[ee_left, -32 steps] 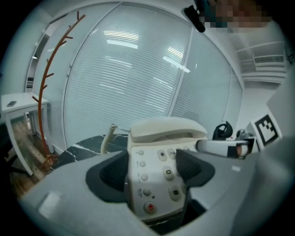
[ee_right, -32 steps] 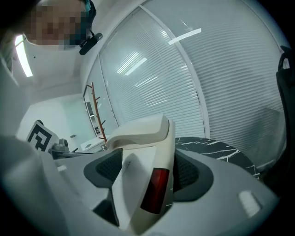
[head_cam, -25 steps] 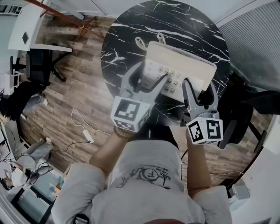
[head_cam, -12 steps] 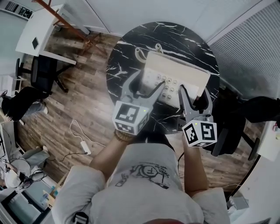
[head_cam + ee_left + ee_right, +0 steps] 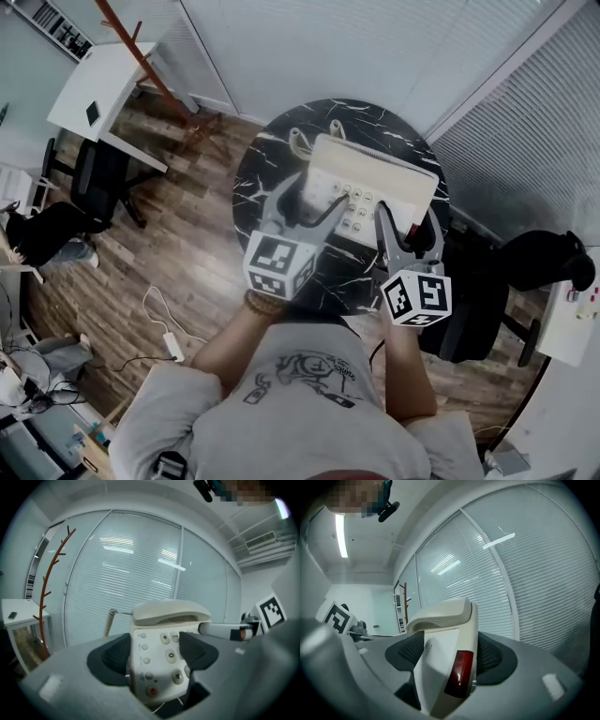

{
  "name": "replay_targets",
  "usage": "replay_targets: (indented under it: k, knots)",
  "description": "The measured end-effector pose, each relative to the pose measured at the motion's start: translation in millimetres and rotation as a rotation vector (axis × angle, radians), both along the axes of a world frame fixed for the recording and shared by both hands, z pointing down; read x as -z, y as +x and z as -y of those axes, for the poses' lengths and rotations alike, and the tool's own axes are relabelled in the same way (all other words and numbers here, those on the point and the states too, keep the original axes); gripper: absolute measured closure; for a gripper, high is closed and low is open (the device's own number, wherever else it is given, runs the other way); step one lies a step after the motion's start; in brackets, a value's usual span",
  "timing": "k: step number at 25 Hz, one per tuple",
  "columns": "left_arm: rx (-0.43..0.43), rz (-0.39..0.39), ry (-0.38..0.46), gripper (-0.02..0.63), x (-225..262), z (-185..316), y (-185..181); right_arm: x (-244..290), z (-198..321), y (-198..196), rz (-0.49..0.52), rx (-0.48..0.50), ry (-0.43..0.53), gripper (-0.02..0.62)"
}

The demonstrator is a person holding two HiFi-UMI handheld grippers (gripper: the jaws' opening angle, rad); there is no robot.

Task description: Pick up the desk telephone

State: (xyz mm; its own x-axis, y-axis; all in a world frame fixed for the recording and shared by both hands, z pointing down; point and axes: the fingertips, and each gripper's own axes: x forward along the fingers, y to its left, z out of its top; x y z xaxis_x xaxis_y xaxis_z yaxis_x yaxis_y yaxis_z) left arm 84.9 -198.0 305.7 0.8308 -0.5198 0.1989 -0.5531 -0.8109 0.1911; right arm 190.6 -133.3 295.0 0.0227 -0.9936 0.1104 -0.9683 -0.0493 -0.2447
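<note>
The cream desk telephone (image 5: pixel 375 173), handset on its cradle, is held up above the round black marble table (image 5: pixel 267 155). My left gripper (image 5: pixel 322 192) is shut on the keypad end of the telephone (image 5: pixel 164 648), with a dark pad pressed on each side. My right gripper (image 5: pixel 405 220) is shut on the other near corner. In the right gripper view the telephone (image 5: pixel 440 653) fills the gap between the pads and a dark red panel (image 5: pixel 457 674) faces the camera. The coiled cord (image 5: pixel 108 623) hangs at its far left.
A white desk (image 5: pixel 98 89) and a reddish coat stand (image 5: pixel 141 47) are at the far left, with an office chair (image 5: pixel 94 173) beside them. A black chair (image 5: pixel 506 272) sits right of the table. A cable and adapter (image 5: pixel 169 337) lie on the wood floor. Window blinds line the far wall.
Both grippers have risen with the telephone between them. The table now looks smaller and farther below, and more of the room shows around it.
</note>
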Motion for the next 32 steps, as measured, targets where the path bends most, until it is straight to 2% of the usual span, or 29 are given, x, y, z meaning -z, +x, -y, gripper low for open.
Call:
replay_targets:
  k: [18, 32]
  knots:
    - [-0.004, -0.051, 0.114, 0.279, 85, -8, -2, 80, -10, -3, -0.049, -0.021, 0.113, 0.268]
    - [0.002, -0.049, 0.116, 0.278, 88, -10, -3, 83, -11, -4, -0.056, -0.015, 0.112, 0.268]
